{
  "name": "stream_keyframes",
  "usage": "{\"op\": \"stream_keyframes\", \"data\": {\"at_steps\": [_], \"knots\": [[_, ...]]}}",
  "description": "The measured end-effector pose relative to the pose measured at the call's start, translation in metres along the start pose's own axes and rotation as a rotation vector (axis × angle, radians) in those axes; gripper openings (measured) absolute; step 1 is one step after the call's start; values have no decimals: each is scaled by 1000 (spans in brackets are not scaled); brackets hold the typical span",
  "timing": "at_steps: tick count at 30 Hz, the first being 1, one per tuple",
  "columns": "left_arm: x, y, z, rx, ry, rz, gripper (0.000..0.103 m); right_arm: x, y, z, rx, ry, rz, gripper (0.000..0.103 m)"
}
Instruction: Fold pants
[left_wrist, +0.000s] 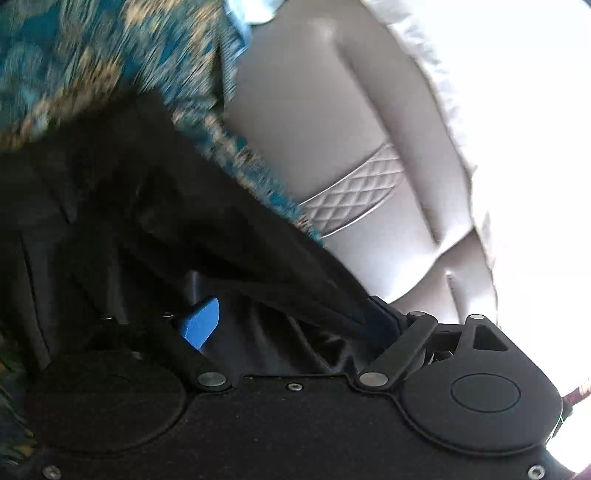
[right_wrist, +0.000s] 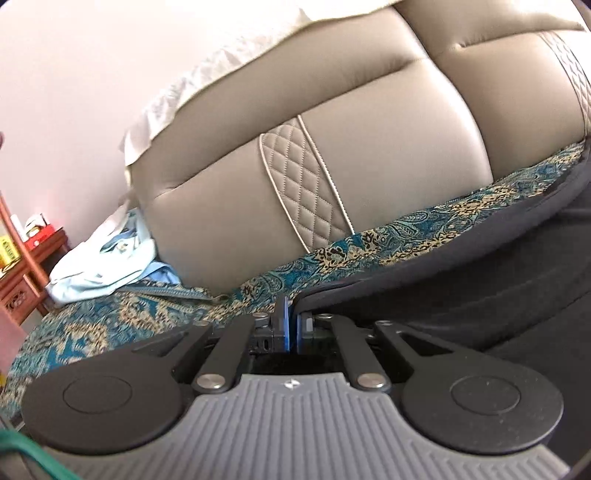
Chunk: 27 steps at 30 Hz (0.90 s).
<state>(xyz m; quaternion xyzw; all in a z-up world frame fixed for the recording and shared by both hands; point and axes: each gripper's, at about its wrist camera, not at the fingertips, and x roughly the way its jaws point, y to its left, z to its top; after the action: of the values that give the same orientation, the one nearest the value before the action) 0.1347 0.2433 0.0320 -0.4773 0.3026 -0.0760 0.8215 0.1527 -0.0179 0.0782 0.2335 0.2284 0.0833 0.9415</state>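
Black pants (left_wrist: 166, 221) lie on a teal patterned bedspread (left_wrist: 92, 55) and fill the left wrist view's lower left. My left gripper (left_wrist: 290, 321) is open, its blue pads (left_wrist: 199, 323) wide apart; a fold of the pants runs loosely between them and over the right finger. In the right wrist view the pants (right_wrist: 480, 295) spread to the right on the bedspread (right_wrist: 110, 317). My right gripper (right_wrist: 293, 321) is shut, pads together, with the pants' near edge pinched at their tips.
A padded beige headboard (right_wrist: 332, 129) with a quilted strip rises just behind the bed, a white cloth (right_wrist: 221, 70) draped over its top. A light blue garment (right_wrist: 103, 266) lies crumpled at the left. A wooden side table (right_wrist: 33, 266) stands beyond the bed's left edge.
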Motion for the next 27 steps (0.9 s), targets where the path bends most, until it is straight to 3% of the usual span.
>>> {"op": "stream_keyframes", "data": {"at_steps": [4, 8, 10, 11, 12, 14, 19, 23, 27], "knots": [[23, 18, -1, -145, 11, 57, 85, -25, 1, -17, -22, -11, 11, 6], [16, 34, 0, -227, -88, 37, 84, -49, 2, -35, -42, -26, 8, 6], [6, 39, 2, -240, -158, 58, 78, -59, 4, -46, -61, -33, 3, 6], [0, 41, 3, -247, -197, 84, 61, -63, 4, -51, -66, -33, 0, 7], [-6, 41, 4, -241, -234, 126, 33, -67, 4, -57, -69, -32, -1, 7], [-16, 38, 6, -190, -290, 248, 10, -74, 4, -71, -74, -24, -9, 8], [-27, 23, 3, -72, -367, 343, 7, -70, -2, -95, -68, 18, -53, 13], [-30, 8, -4, 37, -422, 415, 7, -62, -13, -92, -32, 1, -101, 28], [-38, 16, -5, 30, -392, 438, 7, -47, -38, -77, 17, -21, -204, 29]]}}
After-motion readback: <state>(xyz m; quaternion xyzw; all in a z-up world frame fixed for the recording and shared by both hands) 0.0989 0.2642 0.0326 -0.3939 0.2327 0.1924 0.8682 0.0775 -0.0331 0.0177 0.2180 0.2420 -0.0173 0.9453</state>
